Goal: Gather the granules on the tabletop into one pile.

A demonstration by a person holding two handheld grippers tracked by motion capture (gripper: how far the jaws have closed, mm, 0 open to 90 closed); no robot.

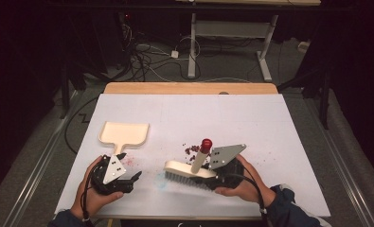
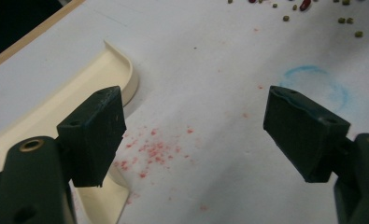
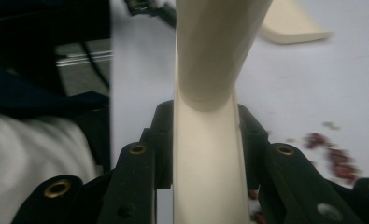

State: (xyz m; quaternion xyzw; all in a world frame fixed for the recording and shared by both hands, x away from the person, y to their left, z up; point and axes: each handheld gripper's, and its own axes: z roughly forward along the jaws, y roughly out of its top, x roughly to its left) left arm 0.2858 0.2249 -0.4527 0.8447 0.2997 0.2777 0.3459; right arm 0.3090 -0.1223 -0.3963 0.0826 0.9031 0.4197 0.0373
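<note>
Near the six o'clock edge of the white paper-covered surface [image 1: 270, 132], toward five o'clock from the centre: right gripper [image 1: 216, 178] pinching the cream plastic hand brush with the red-capped handle [image 1: 189, 170] across its flat back, pads [image 3: 161, 140] pressed on both sides. Bristles down, close to the scattered red and green beans [image 1: 191, 150] at twelve o'clock of the brush. Probably light and rigid; smooth plastic likely slippery, so best taken low on the back or handle, square across, as now. Bristles soft, prone to splay under heavy pressure. At seven o'clock, left gripper [image 1: 129, 180] spread wide, pinching nothing, just beside the stem of the cream plastic dustpan [image 1: 124, 133]. Dustpan likely light, apt to slide on paper; handle stem the natural hold.
</note>
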